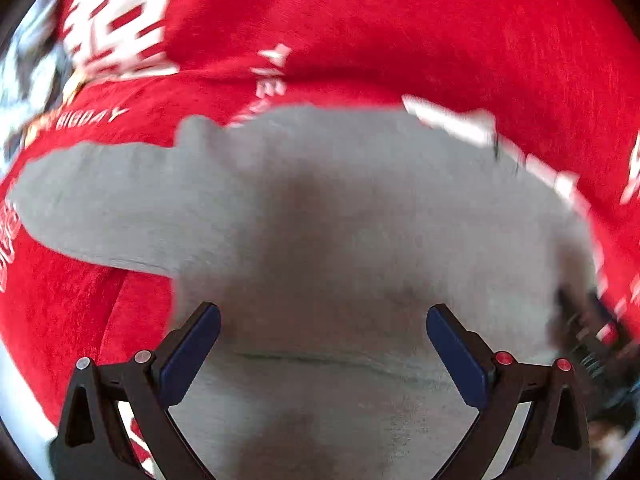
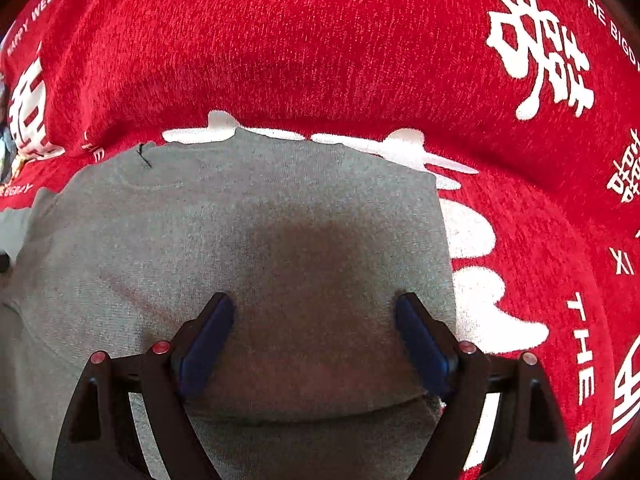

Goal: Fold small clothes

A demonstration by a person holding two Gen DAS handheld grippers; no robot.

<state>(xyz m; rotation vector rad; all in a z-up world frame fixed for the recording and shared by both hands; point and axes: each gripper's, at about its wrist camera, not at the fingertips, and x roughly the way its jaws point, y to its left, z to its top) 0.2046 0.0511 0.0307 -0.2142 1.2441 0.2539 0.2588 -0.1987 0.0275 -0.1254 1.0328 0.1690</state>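
A small grey sweatshirt [image 1: 320,200] lies flat on a red cloth [image 1: 400,40], with one sleeve [image 1: 100,200] stretched out to the left. My left gripper [image 1: 323,312] hovers over its body, jaws wide apart, nothing between the blue pads. In the right wrist view the same sweatshirt [image 2: 240,220] shows its ribbed collar [image 2: 160,176] at the far edge. My right gripper [image 2: 314,300] is open, its fingertips down at the fabric near the garment's right side. A folded edge [image 2: 320,416] runs across just behind the pads.
The red cloth [image 2: 280,40] carries white characters and lettering and spreads all around the garment. A dark blurred shape [image 1: 580,320] sits at the garment's right edge in the left wrist view. Cluttered objects [image 1: 32,72] show past the cloth's far left corner.
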